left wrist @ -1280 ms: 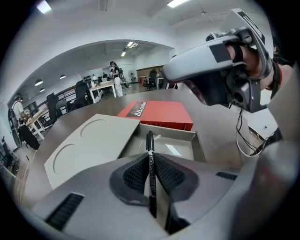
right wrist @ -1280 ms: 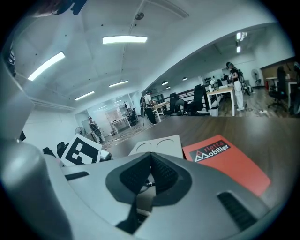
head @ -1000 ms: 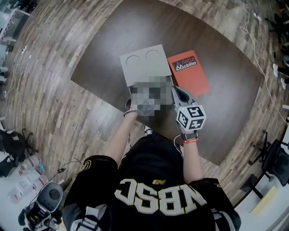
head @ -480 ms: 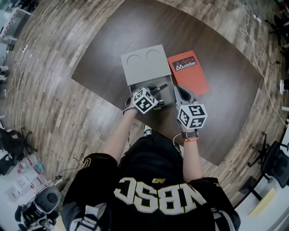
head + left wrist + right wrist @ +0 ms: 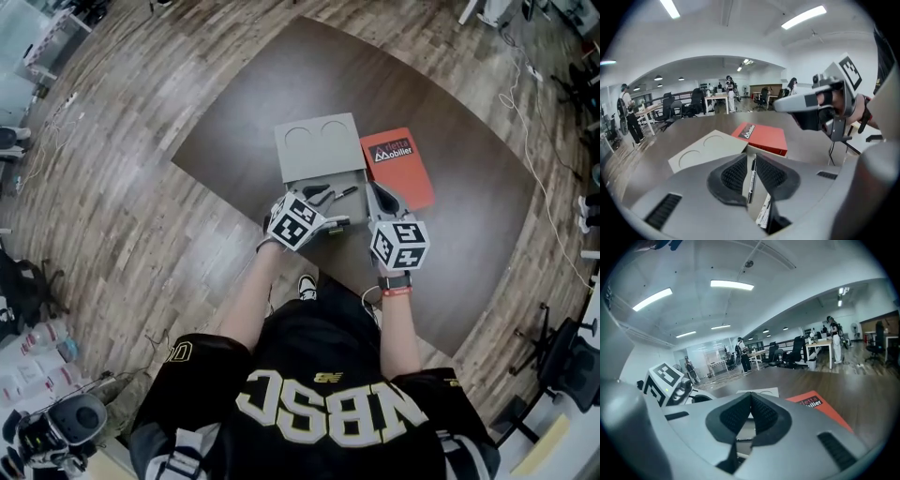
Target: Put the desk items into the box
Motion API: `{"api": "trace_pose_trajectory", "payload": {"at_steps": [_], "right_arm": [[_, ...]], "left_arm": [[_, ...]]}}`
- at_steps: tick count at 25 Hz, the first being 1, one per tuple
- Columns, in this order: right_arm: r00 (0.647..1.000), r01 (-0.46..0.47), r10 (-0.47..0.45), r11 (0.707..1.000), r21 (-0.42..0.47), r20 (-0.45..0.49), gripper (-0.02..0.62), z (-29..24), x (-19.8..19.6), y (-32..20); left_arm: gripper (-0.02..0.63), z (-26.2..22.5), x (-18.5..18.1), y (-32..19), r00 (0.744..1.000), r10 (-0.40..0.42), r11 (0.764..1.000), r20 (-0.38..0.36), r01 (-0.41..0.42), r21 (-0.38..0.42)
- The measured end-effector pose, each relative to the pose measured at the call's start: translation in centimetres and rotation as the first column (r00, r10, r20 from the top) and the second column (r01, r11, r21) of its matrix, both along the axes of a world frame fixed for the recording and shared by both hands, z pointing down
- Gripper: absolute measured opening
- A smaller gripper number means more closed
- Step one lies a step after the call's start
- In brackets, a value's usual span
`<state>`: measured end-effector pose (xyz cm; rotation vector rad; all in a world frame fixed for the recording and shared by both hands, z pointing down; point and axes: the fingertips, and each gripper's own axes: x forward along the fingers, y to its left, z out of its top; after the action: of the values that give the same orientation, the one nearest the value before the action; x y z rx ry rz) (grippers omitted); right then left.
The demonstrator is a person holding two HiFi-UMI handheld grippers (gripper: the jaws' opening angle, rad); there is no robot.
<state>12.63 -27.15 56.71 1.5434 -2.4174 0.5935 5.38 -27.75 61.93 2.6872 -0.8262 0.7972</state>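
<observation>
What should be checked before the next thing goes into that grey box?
1. The left gripper holds nothing: ok; its jaws have just been opening, and the pen seen in the gap lies untouched in the box.
2. The right gripper is free: ok; shut, nothing between.
3. The box is open: ok; the lid lies behind the opening.
4. Everything is packed: not ok; the red book lies on the table beside the box.
5. The red book fits inside: cannot tell.
</observation>
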Motion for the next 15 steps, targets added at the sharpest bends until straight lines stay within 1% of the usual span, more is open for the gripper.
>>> {"api": "trace_pose_trajectory", "payload": {"at_steps": [3, 5, 7, 9, 11, 12, 15], "right_arm": [[1.0, 0.011, -0.01, 0.999, 0.037, -0.008, 0.008, -1.4, -0.9, 0.5], [1.0, 0.019, -0.019, 0.998, 0.067, -0.01, 0.008, -2.5, -1.5, 0.9], [1.0, 0.025, -0.024, 0.995, 0.095, -0.018, 0.008, -3.6, -2.0, 1.2], [0.999, 0.025, -0.021, 0.993, 0.119, -0.031, 0.008, -4.7, -2.3, 1.6], [0.999, 0.021, -0.016, 0.989, 0.144, -0.038, 0.008, -5.8, -2.5, 2.0], [0.999, 0.022, -0.016, 0.987, 0.158, -0.037, 0.008, -6.3, -2.7, 2.2], [1.0, 0.023, -0.02, 0.979, 0.2, -0.018, 0.008, -7.8, -3.4, 2.8]], "left_arm": [[0.072, -3.8, -1.3, 1.0, 0.994, -0.057, 0.998, -0.091, 0.06, 0.028], [0.072, -6.0, -2.3, 1.6, 0.984, -0.097, 0.993, -0.151, 0.106, 0.05], [0.072, -8.0, -3.8, 2.0, 0.97, -0.142, 0.984, -0.198, 0.16, 0.076], [0.064, -9.8, -5.4, 2.5, 0.954, -0.189, 0.97, -0.232, 0.218, 0.105], [0.057, -11.5, -7.1, 2.9, 0.932, -0.24, 0.951, -0.272, 0.282, 0.128], [0.054, -12.3, -8.1, 3.0, 0.916, -0.267, 0.939, -0.299, 0.318, 0.135], [0.046, -14.6, -10.8, 3.6, 0.855, -0.339, 0.896, -0.392, 0.421, 0.143]]}}
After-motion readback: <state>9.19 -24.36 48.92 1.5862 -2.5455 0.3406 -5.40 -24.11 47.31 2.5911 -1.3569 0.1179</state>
